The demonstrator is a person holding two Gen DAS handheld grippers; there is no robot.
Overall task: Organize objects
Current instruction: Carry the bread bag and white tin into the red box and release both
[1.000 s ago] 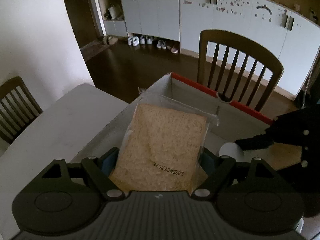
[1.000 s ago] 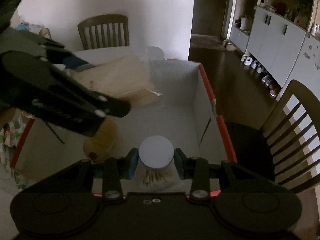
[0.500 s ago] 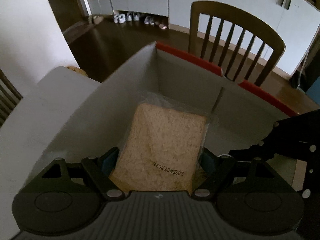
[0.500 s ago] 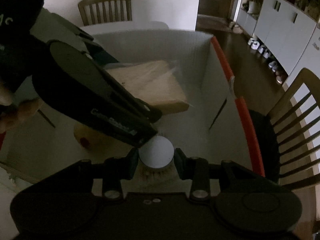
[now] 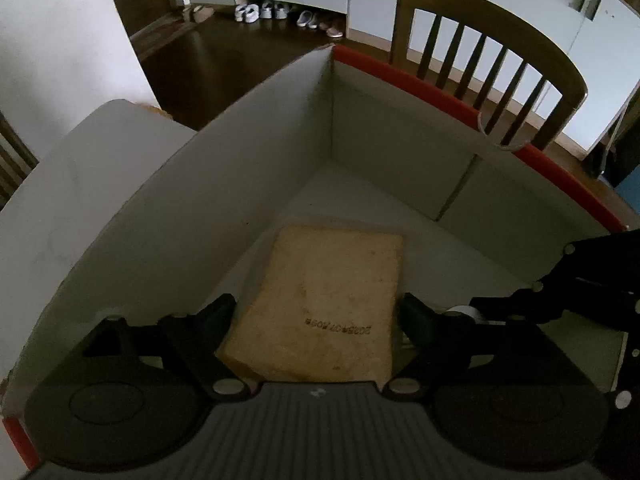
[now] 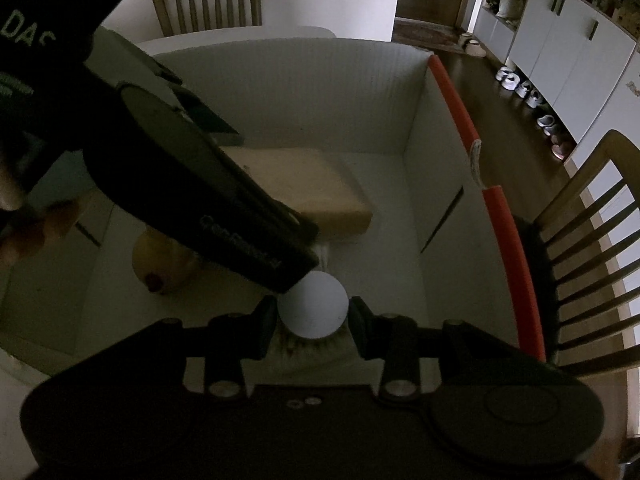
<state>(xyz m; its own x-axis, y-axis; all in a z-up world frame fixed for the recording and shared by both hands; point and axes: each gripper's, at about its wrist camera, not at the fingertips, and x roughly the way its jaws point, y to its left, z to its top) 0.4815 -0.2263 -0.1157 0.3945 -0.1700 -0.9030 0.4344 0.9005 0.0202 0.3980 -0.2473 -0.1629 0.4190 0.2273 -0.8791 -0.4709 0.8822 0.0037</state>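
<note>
Now left tongs (image 5: 316, 316) apart around bread (image 5: 324, 304) beside box wall (image 5: 168, 224), right tongs (image 6: 312, 316) clamped on cylinder (image 6: 312, 310)

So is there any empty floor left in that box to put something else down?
Yes: the box floor is bare past the bagged bread, toward the far corner and the red-edged wall. It is crowded near the cameras, where the bread, a yellowish round fruit and the white-lidded container sit with both grippers.

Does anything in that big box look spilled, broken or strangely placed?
Nothing stands out. The bagged bread lies flat on the floor of the box, a yellowish fruit sits beside it, and the white-capped container is upright in the right gripper.
</note>
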